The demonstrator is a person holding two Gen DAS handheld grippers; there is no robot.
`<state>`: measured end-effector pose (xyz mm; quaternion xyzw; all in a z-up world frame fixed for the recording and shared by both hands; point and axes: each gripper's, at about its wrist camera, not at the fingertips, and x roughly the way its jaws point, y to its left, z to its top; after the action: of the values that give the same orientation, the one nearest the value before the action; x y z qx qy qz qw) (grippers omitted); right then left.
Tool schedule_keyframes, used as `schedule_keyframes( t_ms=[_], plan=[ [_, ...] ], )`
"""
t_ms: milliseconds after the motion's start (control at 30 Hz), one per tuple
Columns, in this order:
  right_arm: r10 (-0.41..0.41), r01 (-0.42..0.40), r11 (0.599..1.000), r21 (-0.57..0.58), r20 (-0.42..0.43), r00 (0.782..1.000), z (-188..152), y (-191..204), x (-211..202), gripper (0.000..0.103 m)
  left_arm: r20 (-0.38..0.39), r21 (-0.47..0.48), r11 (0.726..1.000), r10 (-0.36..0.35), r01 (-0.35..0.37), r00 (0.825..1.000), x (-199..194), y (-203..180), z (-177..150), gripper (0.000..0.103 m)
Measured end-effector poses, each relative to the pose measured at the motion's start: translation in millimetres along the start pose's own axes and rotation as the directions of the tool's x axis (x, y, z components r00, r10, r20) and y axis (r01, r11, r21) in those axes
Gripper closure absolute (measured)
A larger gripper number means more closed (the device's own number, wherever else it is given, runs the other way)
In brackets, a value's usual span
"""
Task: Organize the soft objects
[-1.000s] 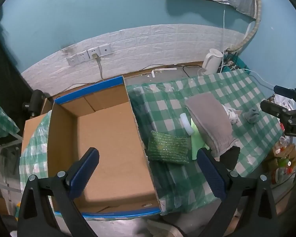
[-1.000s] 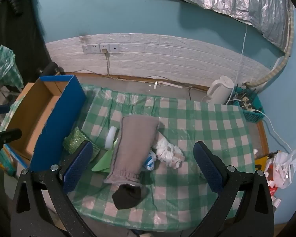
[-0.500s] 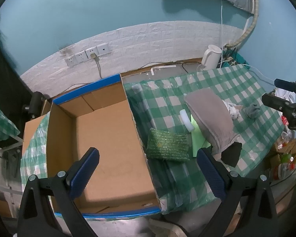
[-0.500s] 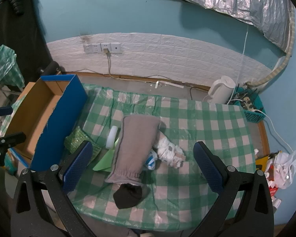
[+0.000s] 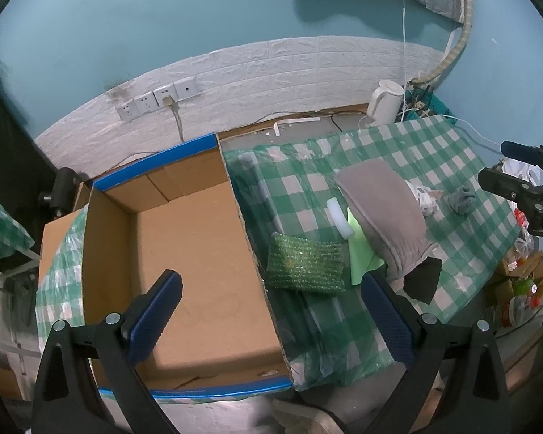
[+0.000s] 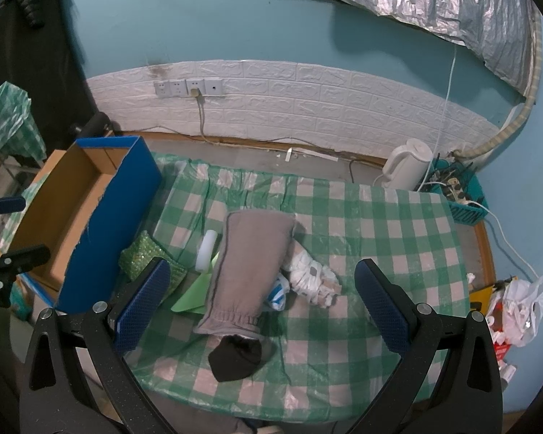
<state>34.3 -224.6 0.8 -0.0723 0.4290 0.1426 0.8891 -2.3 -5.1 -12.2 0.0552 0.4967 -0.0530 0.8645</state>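
Left gripper [image 5: 271, 320] spread wide, nothing between its fingers, hovering over the near edge of the open cardboard box [image 5: 184, 253]. Right gripper [image 6: 262, 302] also spread wide and unloaded, above the checked tablecloth [image 6: 380, 224]. Grey cloth [image 6: 249, 271] lying mid-table, overlapping a light green sheet [image 6: 193, 296], a black sock [image 6: 235, 358] touching its near end. Green sponge [image 5: 306, 266] just beside the box wall; white roll [image 6: 206, 246] next to the cloth; white bundle [image 6: 311, 278] on its other side.

A teal wall [image 6: 199, 14] rises above a white brick-pattern panel [image 6: 307, 86] with sockets [image 6: 188, 87]. Silver foil sheeting [image 6: 434, 3] hangs top right. A white kettle [image 6: 409, 162] stands on the floor [image 6: 257, 155].
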Motion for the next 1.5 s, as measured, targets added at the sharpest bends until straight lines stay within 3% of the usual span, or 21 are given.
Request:
schedule_keyframes(
  t_ms=[1500],
  plan=[
    [0.003,-0.003,1.0,-0.001,-0.004,1.0,-2,2,1,0.002,-0.017,0.004,1.0,-0.017,0.017,1.0,3,-13,-1,0.003]
  ],
)
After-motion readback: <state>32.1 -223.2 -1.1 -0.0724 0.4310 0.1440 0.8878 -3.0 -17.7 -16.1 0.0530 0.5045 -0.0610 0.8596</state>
